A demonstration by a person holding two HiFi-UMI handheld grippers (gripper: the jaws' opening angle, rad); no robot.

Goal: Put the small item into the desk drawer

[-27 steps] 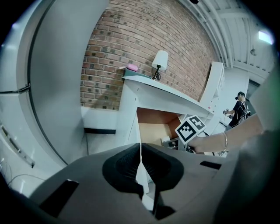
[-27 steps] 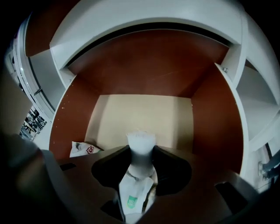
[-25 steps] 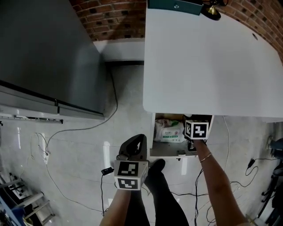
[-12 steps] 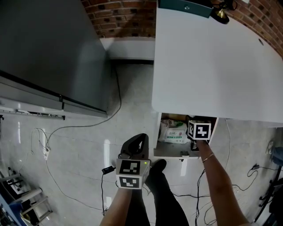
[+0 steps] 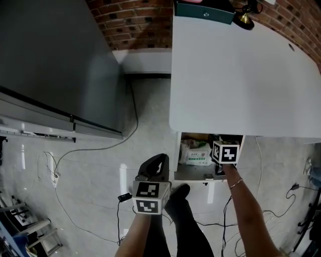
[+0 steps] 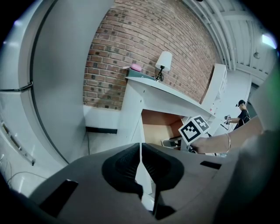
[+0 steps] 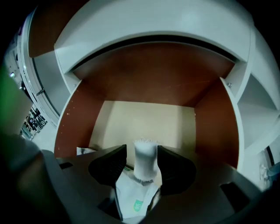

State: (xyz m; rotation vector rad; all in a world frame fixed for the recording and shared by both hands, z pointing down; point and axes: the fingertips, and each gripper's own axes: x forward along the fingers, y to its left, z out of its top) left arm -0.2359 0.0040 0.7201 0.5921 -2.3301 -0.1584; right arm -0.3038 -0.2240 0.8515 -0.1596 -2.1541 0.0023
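Observation:
The small item [image 7: 144, 159] is a white cylinder with a frayed top, standing between the pads of my right gripper [image 7: 142, 164] inside the open desk drawer [image 5: 193, 173]. The jaws are opening, and a narrow gap shows on each side of the item. Under it lies a white pack with a green mark [image 7: 133, 197]. In the head view only the right gripper's marker cube [image 5: 224, 152] shows, at the drawer's right side under the white desk [image 5: 241, 75]. My left gripper [image 5: 155, 168] hangs shut and empty over the floor, left of the drawer.
A white wipes pack [image 5: 196, 153] lies in the drawer's left part. A big grey cabinet [image 5: 50, 65] stands to the left. Cables [image 5: 90, 150] run over the tiled floor. A lamp [image 5: 244, 15] and a green box [image 5: 203, 9] sit at the desk's far end.
The head view has shifted slightly. Both grippers keep their places: the right one in the drawer, the left one over the floor.

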